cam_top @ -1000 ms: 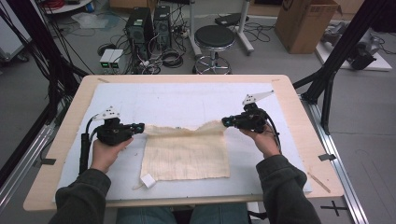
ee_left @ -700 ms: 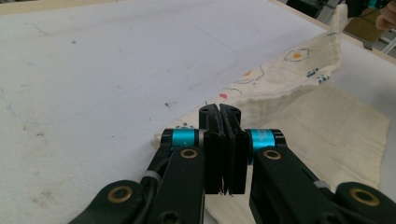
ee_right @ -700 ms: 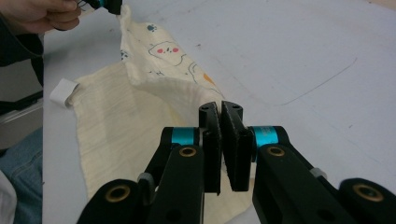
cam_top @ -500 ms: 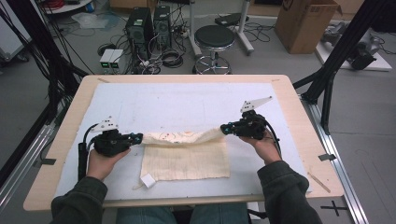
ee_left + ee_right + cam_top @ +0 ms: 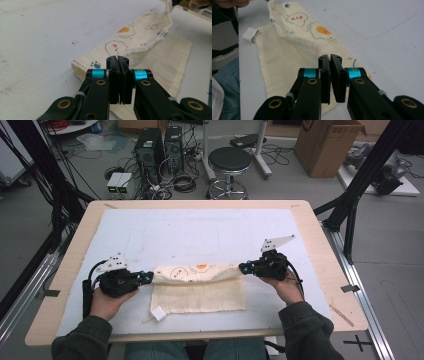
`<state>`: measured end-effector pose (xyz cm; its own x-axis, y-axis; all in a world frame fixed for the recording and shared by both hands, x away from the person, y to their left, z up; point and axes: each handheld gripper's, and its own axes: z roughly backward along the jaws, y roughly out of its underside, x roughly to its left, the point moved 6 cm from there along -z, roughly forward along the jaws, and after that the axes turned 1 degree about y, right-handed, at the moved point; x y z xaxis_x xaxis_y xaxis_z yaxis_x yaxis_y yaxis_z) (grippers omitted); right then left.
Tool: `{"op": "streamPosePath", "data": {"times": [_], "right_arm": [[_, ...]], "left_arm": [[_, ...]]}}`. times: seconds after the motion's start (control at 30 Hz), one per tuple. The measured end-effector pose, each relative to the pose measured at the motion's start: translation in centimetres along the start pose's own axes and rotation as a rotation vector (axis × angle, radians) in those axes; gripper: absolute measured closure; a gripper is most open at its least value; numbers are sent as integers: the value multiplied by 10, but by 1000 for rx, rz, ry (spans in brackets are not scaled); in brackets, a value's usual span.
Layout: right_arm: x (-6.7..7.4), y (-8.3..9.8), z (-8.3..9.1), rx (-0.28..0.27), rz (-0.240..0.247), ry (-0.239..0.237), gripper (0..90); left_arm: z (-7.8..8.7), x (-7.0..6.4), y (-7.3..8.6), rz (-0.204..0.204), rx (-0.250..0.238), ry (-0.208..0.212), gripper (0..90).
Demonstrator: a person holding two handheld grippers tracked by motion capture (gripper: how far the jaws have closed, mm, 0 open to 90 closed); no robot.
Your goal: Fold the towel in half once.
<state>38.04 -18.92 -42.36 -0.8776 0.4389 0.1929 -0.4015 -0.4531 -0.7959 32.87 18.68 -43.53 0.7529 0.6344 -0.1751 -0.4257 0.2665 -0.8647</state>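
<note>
A cream muslin cloth [image 5: 200, 287] printed with fried eggs and paw marks lies near the front edge of the white table mat [image 5: 200, 232], and a fold is under way: the far edge is lifted and carried over toward the person, so the printed side shows as a band across the top while the plain part still lies flat below it. The left gripper [image 5: 148, 277] has its jaws pressed together on the left corner of that raised edge, and the right gripper [image 5: 243, 267] is clamped just as tight on the right corner (in both gripper views the thin fabric vanishes between the closed pads). The cloth hangs taut between them. A small white label [image 5: 158, 313] sticks out at the near left corner. By my judgement the fold is about halfway over; next the two corners need to travel together, level with each other, down onto the near edge before either grip lets go, or the hem will land skewed. No containers stand on the table.
</note>
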Motion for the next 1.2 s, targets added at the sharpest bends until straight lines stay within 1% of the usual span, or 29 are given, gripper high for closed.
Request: {"op": "streamPosePath", "data": {"times": [0.1, 0.13, 0.2, 0.23, 0.3, 0.4, 0.43, 0.47, 0.5, 0.53, 0.67, 0.7, 0.73, 0.77, 0.9, 1.0, 1.07, 1.13, 1.17, 1.2], "right_arm": [[3, 6, -1, 8, 3, -7, 866], [5, 7, -2, 10, -4, -9, 866], [6, 10, -2, 19, 3, -11, 866], [7, 12, -3, 25, 2, -11, 866], [9, 15, -3, 23, -3, -15, 866], [11, 19, -3, 27, -4, -19, 866], [11, 20, -4, 22, 5, -15, 865], [12, 21, -4, 29, 0, -17, 865], [12, 22, -4, 27, 6, -17, 865], [13, 24, -3, 27, 0, -18, 865], [17, 29, -1, 29, -3, -19, 865], [17, 30, 0, 28, 4, -20, 865], [19, 31, 1, 29, 0, -21, 864], [19, 31, 1, 24, 8, -21, 864], [22, 37, 2, 36, 5, -21, 863], [25, 40, 2, 35, 4, -22, 863], [27, 42, 2, 38, 5, -23, 863], [29, 44, 1, 46, 10, -25, 863], [30, 45, 1, 47, 9, -28, 863], [31, 45, 0, 48, 12, -27, 863]], "left_arm": [[1, 0, 7, 4, 8, -3, 876], [2, 0, 8, 7, 6, -7, 875], [3, 0, 9, 13, 0, -9, 875], [3, -1, 10, 17, 0, -1, 875], [4, -3, 11, 4, 6, 4, 874], [2, -7, 14, -6, 14, 14, 875], [2, -9, 15, -8, 15, 15, 874], [2, -9, 16, -10, 18, 17, 874], [2, -11, 17, -7, 18, 22, 874], [2, -12, 18, -8, 18, 23, 875], [4, -16, 24, -14, 26, 34, 874], [4, -16, 25, -18, 30, 32, 874], [5, -17, 26, -16, 29, 35, 874], [5, -18, 27, -15, 28, 40, 873], [6, -21, 32, -21, 40, 46, 872], [5, -24, 36, -23, 48, 54, 871], [6, -25, 37, -31, 55, 55, 872], [6, -26, 38, -33, 58, 54, 871], [7, -27, 39, -26, 53, 55, 871], [7, -27, 39, -32, 55, 57, 872]]}}
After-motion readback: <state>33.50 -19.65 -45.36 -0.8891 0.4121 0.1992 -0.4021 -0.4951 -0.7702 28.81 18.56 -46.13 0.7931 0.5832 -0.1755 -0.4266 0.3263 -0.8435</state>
